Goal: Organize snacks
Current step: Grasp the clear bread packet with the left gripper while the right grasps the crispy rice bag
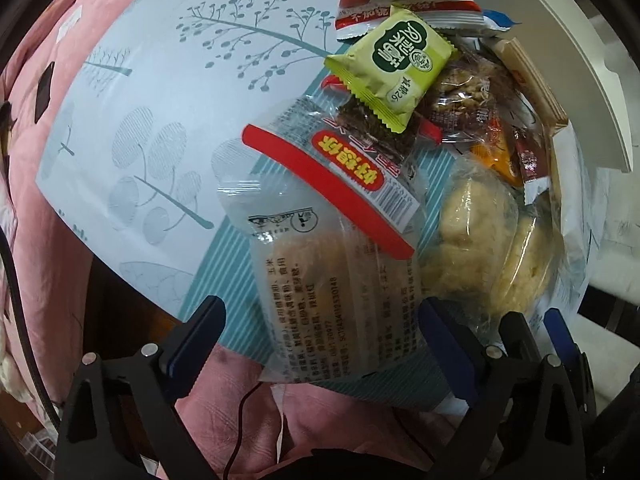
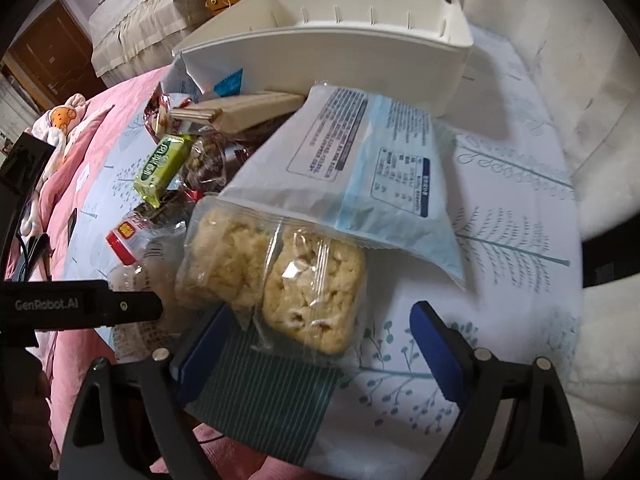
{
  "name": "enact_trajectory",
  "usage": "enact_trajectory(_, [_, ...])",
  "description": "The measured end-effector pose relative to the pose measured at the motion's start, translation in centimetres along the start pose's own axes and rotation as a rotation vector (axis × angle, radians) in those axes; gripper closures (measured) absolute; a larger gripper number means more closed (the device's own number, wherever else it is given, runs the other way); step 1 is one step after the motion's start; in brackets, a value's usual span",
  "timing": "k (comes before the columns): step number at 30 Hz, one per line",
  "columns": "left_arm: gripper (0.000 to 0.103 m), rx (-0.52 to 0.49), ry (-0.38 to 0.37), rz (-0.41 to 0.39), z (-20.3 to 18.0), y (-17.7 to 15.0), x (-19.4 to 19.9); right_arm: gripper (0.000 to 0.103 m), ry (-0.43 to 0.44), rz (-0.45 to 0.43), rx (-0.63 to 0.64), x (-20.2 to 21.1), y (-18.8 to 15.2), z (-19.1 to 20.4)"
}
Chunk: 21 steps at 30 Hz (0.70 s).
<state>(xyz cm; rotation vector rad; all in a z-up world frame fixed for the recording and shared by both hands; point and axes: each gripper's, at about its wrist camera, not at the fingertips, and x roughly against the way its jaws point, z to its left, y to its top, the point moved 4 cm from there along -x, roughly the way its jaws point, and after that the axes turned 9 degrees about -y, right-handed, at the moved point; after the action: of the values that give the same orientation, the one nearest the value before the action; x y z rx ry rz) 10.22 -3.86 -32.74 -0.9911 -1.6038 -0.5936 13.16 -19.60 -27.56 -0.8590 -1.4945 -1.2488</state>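
My left gripper is wide open around the clear snack bag with the red band. My right gripper is open too, at the clear bag of yellow cakes. Both bags lie in the snack pile in front of the white bin.

clear red-banded packet: lies flat at the near edge of the tree-print board, one end overhanging it
green packet: tilted atop the heap, farther in
two clear cake packets: side by side near the front edge, pale crumbly cakes inside
white-and-blue bag: printed back up, overlapping the cakes' far ends
white bin: open, behind the heap
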Motion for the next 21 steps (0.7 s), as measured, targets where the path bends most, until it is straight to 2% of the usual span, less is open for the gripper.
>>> enact_trajectory(3, [0.012,0.026,-0.015,0.004,-0.2,0.0,-1.2,0.016,0.01,0.013,0.011,-0.8,0.1,0.0])
enact_trajectory(5, [0.024,0.054,-0.048,0.007,0.1,-0.8,-2.0,0.018,0.02,0.024,0.011,-1.3,0.2,-0.1])
enact_trajectory(12, [0.035,0.078,-0.048,0.021,-0.2,-1.3,-2.8,0.02,0.053,0.03,0.01,-2.1,0.9,-0.3])
enact_trajectory(13, [0.037,0.081,-0.048,0.023,-0.5,-1.0,-2.7,0.024,0.059,0.034,0.007,-2.2,1.0,-0.3])
enact_trajectory(17, [0.039,0.096,-0.043,0.054,-1.0,-0.8,-2.4,0.041,0.112,0.067,-0.01,-2.6,1.5,-0.4])
enact_trajectory(21, [0.039,0.102,-0.028,0.075,-1.9,0.4,-1.8,0.044,0.132,0.112,-0.048,-2.7,1.9,-0.8])
